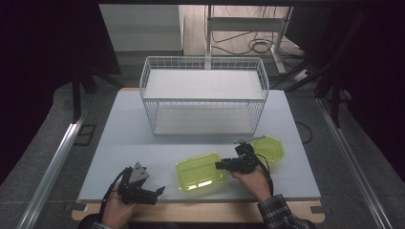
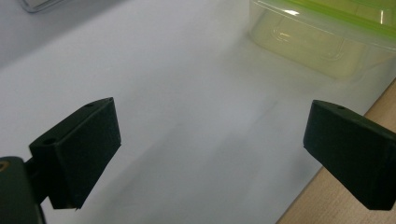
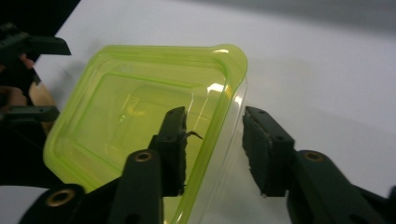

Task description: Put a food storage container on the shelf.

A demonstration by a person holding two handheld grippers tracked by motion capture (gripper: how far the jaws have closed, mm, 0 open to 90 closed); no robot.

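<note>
The translucent lime-green rectangular plastic container [image 1: 200, 171] is sitting near the tabletop's [image 1: 119, 143] front edge, around 6 o'clock. The right gripper [image 3: 212, 140] is straddling its wall, jaws partly apart, not clamping. At 8 o'clock, the left gripper [image 2: 210, 154] is gaping wide, holding nothing.
</note>
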